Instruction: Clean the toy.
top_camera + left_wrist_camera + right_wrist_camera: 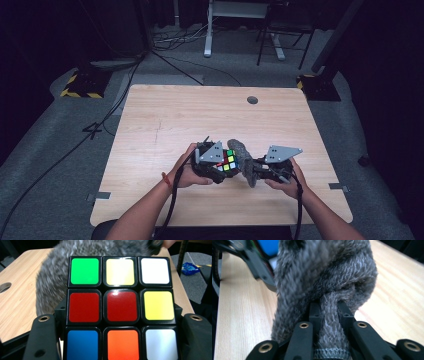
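One puzzle cube [226, 161] sits clamped between the jaws of the left gripper [220, 162], held above the near middle of the counter [165, 120]. In the left gripper view the cube [121, 306] shows a full face of nine stickers squarely toward the camera: green, yellow and white along the top row, two reds and a yellow in the middle, blue, orange and white below. Being a cube, it has no long axis; in the high view its coloured face tips upward and toward the other hand. Just beside it, touching or nearly so, is one grey furry cloth [243, 161], bunched into a long wad whose axis runs from the far side of the cube toward the person. The right gripper [256, 169] is clenched on a pinched fold of this cloth [329, 285], the fur bulging out beyond the jaws. There are two grippers, one in each of the person's two hands, and one round hole [252, 100] lies near the counter's far edge.
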Available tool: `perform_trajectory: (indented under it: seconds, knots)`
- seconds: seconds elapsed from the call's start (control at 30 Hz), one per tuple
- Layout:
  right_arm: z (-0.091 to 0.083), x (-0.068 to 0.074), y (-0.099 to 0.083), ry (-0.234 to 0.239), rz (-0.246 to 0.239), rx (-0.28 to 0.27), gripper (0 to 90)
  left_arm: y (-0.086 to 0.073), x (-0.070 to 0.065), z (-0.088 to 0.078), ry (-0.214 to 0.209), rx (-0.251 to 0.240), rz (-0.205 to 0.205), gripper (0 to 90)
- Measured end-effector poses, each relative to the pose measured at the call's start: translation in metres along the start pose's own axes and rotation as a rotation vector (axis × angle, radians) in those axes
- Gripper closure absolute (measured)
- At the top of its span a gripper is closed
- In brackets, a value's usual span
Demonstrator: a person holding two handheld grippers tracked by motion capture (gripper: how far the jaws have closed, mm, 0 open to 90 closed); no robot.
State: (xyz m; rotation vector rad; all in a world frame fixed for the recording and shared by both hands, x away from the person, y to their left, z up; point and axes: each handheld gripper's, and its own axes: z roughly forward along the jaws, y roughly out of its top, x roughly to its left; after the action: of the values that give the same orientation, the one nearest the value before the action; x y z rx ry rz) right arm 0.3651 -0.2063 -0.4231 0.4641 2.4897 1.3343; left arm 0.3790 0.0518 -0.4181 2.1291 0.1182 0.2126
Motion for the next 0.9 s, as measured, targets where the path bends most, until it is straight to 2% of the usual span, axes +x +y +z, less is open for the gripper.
perform_trajectory:
  seconds: [0.13, 0.17, 0.2, 0.3, 0.4, 0.47, 0.5, 0.57, 0.7, 0.73, 0.77, 0.83, 0.9]
  knots:
    - [-0.003, 0.002, 0.002, -0.004, 0.000, -0.018, 78.2, -0.001, 0.001, 0.002, 0.008, 0.023, 0.000, 33.4]
    - [-0.006, 0.001, 0.004, 0.009, 0.011, -0.040, 78.2, -0.003, 0.001, 0.007, 0.010, 0.047, 0.006, 33.4]
    - [-0.006, 0.001, 0.004, 0.009, 0.011, -0.040, 78.2, -0.003, 0.001, 0.007, 0.010, 0.047, 0.006, 33.4]
    - [-0.007, 0.006, 0.009, 0.015, -0.007, -0.052, 78.2, -0.004, -0.003, 0.017, -0.001, 0.076, 0.009, 33.4]
    - [-0.008, 0.005, 0.010, 0.013, -0.003, -0.054, 78.2, -0.005, -0.003, 0.018, -0.008, 0.070, 0.002, 33.4]
    - [-0.007, 0.003, 0.009, -0.003, 0.005, -0.047, 78.2, -0.004, -0.005, 0.018, -0.021, 0.064, 0.011, 33.4]
    - [-0.004, 0.000, 0.006, -0.025, 0.012, -0.023, 78.3, -0.003, -0.007, 0.018, -0.024, 0.062, 0.016, 33.3]
    - [-0.003, -0.002, 0.005, -0.027, 0.022, -0.014, 78.3, -0.001, -0.008, 0.017, -0.017, 0.063, 0.029, 33.3]
    - [0.002, -0.008, -0.003, -0.025, 0.043, 0.047, 78.3, 0.002, -0.005, 0.005, -0.013, 0.003, 0.004, 33.3]
    - [0.002, -0.008, -0.003, -0.025, 0.043, 0.047, 78.3, 0.002, -0.005, 0.005, -0.013, 0.003, 0.004, 33.3]
    - [0.004, -0.009, -0.005, -0.001, 0.058, 0.047, 78.3, 0.002, -0.003, 0.003, -0.003, 0.011, 0.008, 33.4]
    - [0.004, -0.008, -0.005, -0.002, 0.057, 0.048, 78.3, 0.001, -0.003, 0.004, 0.004, 0.022, 0.010, 33.3]
    - [-0.001, -0.005, 0.000, -0.009, 0.041, 0.016, 78.3, -0.003, -0.001, 0.009, 0.011, 0.056, 0.006, 33.3]
